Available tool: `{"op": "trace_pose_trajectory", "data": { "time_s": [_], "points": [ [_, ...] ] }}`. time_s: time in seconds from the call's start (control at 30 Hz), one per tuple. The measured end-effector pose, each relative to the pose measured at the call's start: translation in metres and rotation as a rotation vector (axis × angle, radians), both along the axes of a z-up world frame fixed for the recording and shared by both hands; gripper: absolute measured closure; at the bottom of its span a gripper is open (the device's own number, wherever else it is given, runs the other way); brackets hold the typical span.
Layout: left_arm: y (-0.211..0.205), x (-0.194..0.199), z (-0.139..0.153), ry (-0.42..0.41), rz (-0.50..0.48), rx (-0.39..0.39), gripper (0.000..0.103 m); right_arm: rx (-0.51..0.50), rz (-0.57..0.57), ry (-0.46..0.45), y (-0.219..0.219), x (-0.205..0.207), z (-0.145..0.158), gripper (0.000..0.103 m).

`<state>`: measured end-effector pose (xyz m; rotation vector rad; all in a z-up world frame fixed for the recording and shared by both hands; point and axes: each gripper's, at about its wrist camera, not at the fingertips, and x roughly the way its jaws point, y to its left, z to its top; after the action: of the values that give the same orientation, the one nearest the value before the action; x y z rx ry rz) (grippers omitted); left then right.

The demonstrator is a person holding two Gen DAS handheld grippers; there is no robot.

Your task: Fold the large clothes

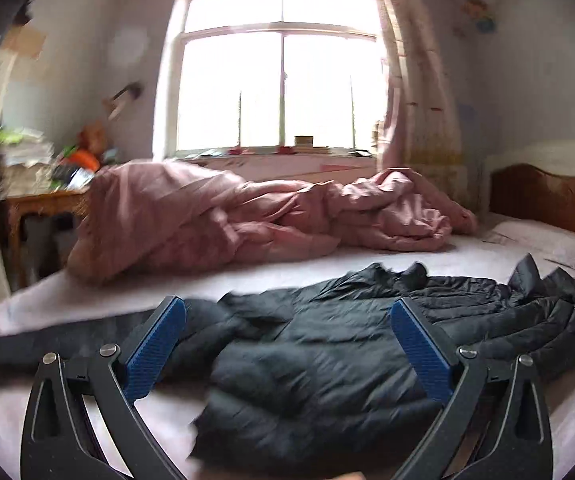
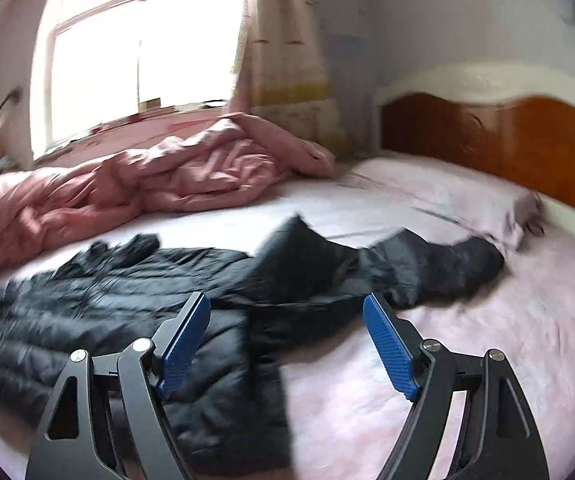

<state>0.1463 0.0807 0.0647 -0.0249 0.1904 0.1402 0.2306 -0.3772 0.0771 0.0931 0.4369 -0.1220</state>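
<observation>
A large black quilted puffer jacket (image 1: 327, 344) lies spread and rumpled on the pale pink bed sheet (image 1: 127, 284). One sleeve stretches out to the left in the left wrist view. The jacket also shows in the right wrist view (image 2: 127, 304), with a sleeve reaching right toward the pillow. My left gripper (image 1: 287, 312) is open and empty, hovering just above the jacket's body. My right gripper (image 2: 287, 308) is open and empty above the jacket's right edge.
A crumpled pink duvet (image 1: 247, 208) lies across the far side of the bed under the window (image 1: 279, 72). A wooden headboard (image 2: 507, 140) and a pillow (image 2: 447, 196) are at the right. A cluttered wooden table (image 1: 39, 200) stands at the left.
</observation>
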Motion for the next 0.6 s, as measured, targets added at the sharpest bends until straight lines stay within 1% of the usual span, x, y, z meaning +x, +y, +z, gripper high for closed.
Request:
{"op": "trace_pose_trajectory", "data": {
  "time_s": [0.07, 0.13, 0.17, 0.2, 0.23, 0.27, 0.3, 0.33, 0.37, 0.4, 0.43, 0.53, 0.6],
  "points": [
    [-0.012, 0.01, 0.005, 0.001, -0.049, -0.019, 0.001, 0.051, -0.046, 0.02, -0.022, 0.009, -0.003, 0.022],
    [-0.023, 0.013, 0.004, -0.017, -0.091, -0.044, 0.001, 0.145, -0.085, 0.064, -0.054, 0.022, -0.009, 0.022],
    [-0.03, 0.016, 0.0, -0.024, -0.105, -0.055, 0.001, 0.188, -0.079, 0.107, -0.068, 0.032, -0.014, 0.022],
    [-0.036, 0.022, -0.004, -0.02, -0.113, -0.059, 0.001, 0.225, -0.056, 0.179, -0.08, 0.045, -0.022, 0.022],
    [-0.043, 0.029, -0.008, -0.004, -0.122, -0.058, 0.001, 0.264, -0.064, 0.251, -0.097, 0.059, -0.034, 0.023],
    [-0.049, 0.037, -0.015, 0.024, -0.135, -0.042, 0.001, 0.294, -0.094, 0.263, -0.11, 0.066, -0.043, 0.023],
    [-0.057, 0.047, -0.022, 0.043, -0.141, -0.009, 0.001, 0.327, -0.113, 0.271, -0.121, 0.073, -0.05, 0.023],
    [-0.062, 0.053, -0.028, 0.046, -0.132, 0.015, 0.001, 0.393, -0.117, 0.297, -0.135, 0.083, -0.061, 0.024],
    [-0.063, 0.057, -0.033, 0.058, -0.129, 0.02, 0.001, 0.443, -0.1, 0.311, -0.142, 0.089, -0.068, 0.024],
    [-0.062, 0.062, -0.036, 0.079, -0.142, 0.003, 0.001, 0.508, -0.084, 0.321, -0.15, 0.098, -0.077, 0.025],
    [-0.059, 0.062, -0.037, 0.081, -0.141, -0.011, 0.001, 0.537, -0.108, 0.321, -0.157, 0.105, -0.084, 0.025],
    [-0.051, 0.061, -0.038, 0.069, -0.126, -0.053, 0.001, 0.526, -0.156, 0.28, -0.168, 0.122, -0.091, 0.025],
    [-0.052, 0.064, -0.041, 0.083, -0.122, -0.053, 0.001, 0.505, -0.203, 0.254, -0.174, 0.131, -0.091, 0.026]
  ]
}}
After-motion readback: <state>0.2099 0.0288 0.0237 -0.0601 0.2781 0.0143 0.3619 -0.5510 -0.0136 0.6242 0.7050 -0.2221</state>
